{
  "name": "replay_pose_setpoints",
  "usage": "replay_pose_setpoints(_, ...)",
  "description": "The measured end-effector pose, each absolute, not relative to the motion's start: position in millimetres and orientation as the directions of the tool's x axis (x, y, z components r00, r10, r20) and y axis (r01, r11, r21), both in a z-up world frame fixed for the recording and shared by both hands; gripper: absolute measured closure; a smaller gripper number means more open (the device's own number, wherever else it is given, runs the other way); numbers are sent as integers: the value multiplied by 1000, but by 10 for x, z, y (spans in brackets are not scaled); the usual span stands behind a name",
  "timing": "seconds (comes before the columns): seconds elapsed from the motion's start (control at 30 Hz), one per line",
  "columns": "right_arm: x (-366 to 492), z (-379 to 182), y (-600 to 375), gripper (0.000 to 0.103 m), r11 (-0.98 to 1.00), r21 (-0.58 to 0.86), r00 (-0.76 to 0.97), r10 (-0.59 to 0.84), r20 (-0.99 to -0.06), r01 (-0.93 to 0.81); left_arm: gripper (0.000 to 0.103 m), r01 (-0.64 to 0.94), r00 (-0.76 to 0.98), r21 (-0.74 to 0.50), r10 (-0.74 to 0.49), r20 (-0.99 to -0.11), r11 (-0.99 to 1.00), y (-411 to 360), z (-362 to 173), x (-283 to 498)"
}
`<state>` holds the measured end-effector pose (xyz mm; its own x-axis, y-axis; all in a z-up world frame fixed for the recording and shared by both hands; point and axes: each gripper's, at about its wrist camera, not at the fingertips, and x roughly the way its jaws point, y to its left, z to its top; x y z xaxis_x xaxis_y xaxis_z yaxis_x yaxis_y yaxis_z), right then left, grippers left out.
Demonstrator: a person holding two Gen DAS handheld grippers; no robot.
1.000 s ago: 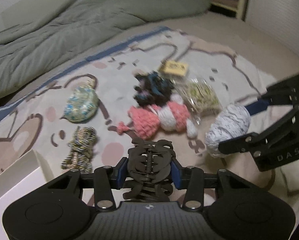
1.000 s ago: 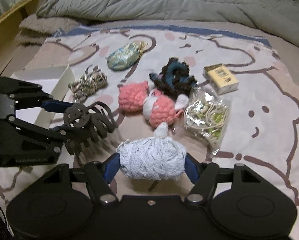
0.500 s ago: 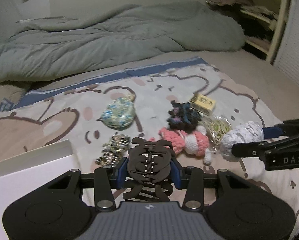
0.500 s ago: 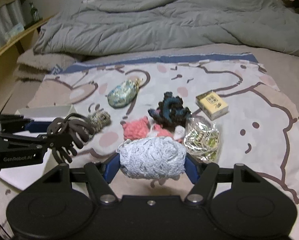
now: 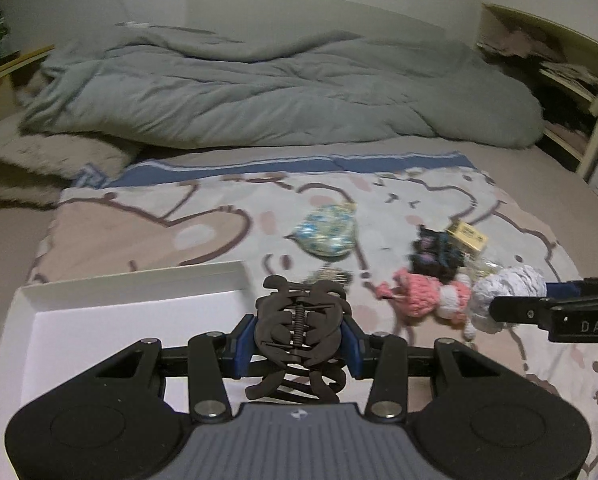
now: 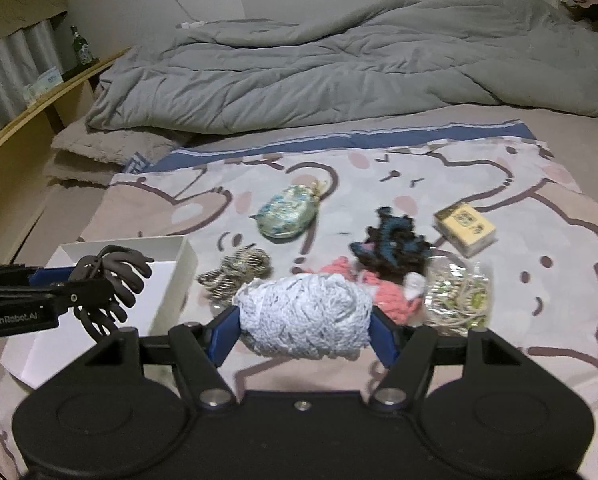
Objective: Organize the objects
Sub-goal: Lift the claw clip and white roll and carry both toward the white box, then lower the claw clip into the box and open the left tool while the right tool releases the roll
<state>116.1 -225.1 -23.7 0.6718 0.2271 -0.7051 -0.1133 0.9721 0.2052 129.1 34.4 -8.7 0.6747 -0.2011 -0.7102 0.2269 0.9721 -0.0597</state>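
Note:
My left gripper (image 5: 298, 338) is shut on a dark brown claw hair clip (image 5: 299, 328), held above the near right corner of a white open box (image 5: 131, 280). From the right wrist view the hair clip (image 6: 113, 280) hangs over the box (image 6: 171, 276). My right gripper (image 6: 305, 334) is shut on a pale white-blue knitted bundle (image 6: 303, 316), lifted above the bedspread. The bundle (image 5: 507, 292) and the right gripper (image 5: 511, 300) show at the right of the left wrist view.
On the cartoon-print bedspread (image 6: 539, 240) lie a blue-green pouch (image 6: 289, 216), a coiled patterned cord (image 6: 235, 272), a dark knitted piece (image 6: 391, 248), a pink and white knitted piece (image 6: 391, 292), a bag of beads (image 6: 457, 296) and a small yellow box (image 6: 465, 226). A grey duvet (image 6: 339, 68) fills the back.
Both grippers rose and pulled back from the objects. The left one swung left with the clip, so the white box now fills its lower left. The right keeps the knitted bundle.

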Motion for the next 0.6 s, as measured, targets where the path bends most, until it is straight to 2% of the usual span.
replay_pose_setpoints(0.6, 1218, -291, -1137, 35, 934, 285, 616, 357, -702, -216, 57, 38, 674, -18, -38, -738, 999, 1585, -195, 983)
